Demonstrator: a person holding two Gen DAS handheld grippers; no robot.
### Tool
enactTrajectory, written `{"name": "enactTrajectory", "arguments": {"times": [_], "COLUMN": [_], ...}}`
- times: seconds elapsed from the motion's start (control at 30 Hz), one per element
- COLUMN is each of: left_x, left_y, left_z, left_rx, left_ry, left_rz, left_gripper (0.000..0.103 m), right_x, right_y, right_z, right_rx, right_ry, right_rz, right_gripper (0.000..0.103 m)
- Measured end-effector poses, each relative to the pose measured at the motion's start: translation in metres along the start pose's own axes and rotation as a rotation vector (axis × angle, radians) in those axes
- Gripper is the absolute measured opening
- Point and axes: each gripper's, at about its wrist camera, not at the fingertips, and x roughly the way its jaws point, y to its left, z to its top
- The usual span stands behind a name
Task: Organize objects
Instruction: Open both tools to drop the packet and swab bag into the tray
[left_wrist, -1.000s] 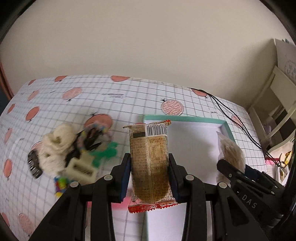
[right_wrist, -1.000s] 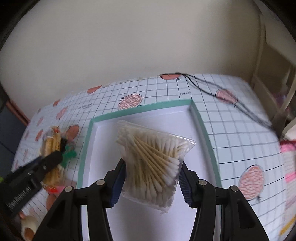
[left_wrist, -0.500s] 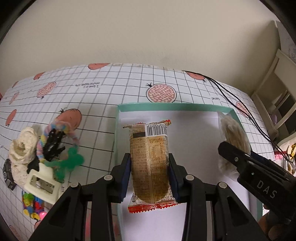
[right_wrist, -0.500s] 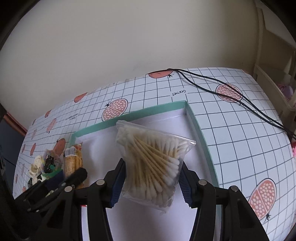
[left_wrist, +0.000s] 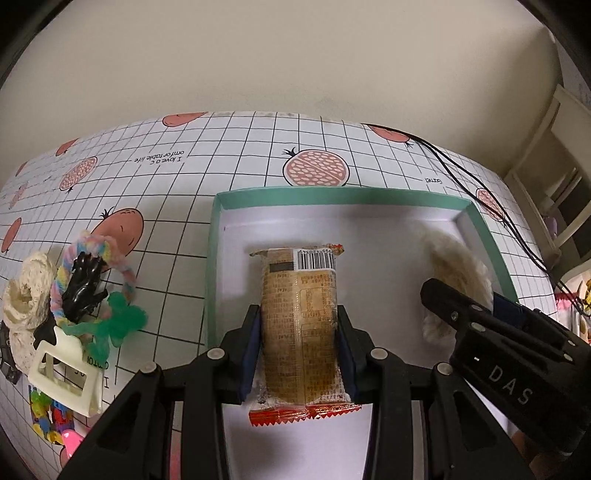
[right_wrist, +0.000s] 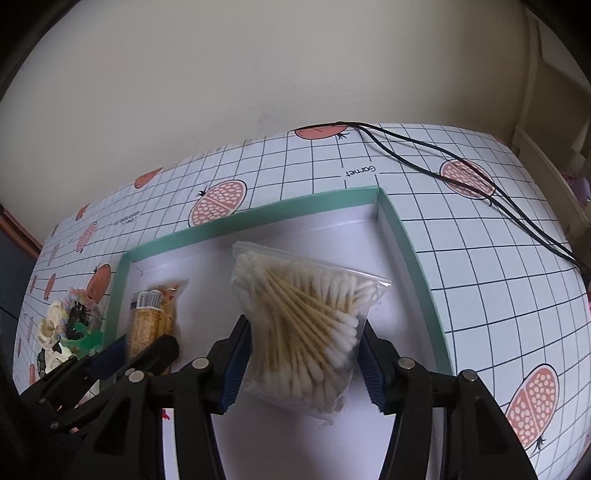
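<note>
Two grippers work over the shallow white box with the teal rim (left_wrist: 484, 236). Our left gripper (left_wrist: 298, 350) pinches a tan, barcoded snack packet (left_wrist: 299, 325) between its jaws, while our right gripper (right_wrist: 301, 360) clamps a clear zip bag of cotton swabs (right_wrist: 306, 325). Left of the left jaws, a heap of hair accessories (left_wrist: 74, 306) lies on the gridded tablecloth (left_wrist: 240, 155).

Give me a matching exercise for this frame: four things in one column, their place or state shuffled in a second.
1. snack packet
2. bag of cotton swabs
3. hair clip pile
4. black cables

a. on the cloth left of the box
b. in the right claw
c. in the left claw
d. trailing past the box's right side

Pairs: 1-c, 2-b, 3-a, 4-d
</note>
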Motion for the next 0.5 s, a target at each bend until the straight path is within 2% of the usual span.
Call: {"name": "enactTrajectory", "arguments": {"times": [0.17, 0.33, 0.5], "left_x": [-0.001, -0.012, -0.029], "left_y": [0.001, 0.005, 0.009], "left_z": [0.002, 0.007, 0.015], "left_rx": [0.0, -0.014, -0.032], "left_ry": [0.017, 0.012, -0.014], "left_rz": [-0.011, -0.044, -0.047], "left_gripper": [0.041, 0.052, 0.053], "right_x": [-0.003, -0.014, -0.031], "right_y": [-0.001, -0.006, -0.003], "right_z": [0.0, 0.004, 0.011], "right_rx": [0.001, 0.046, 0.023], "right_ry": [-0.012, -0.037, -0.061], "right_rz": [0.014, 0.04, 0.037], "right_gripper": [0.061, 0.066, 0.066]}}
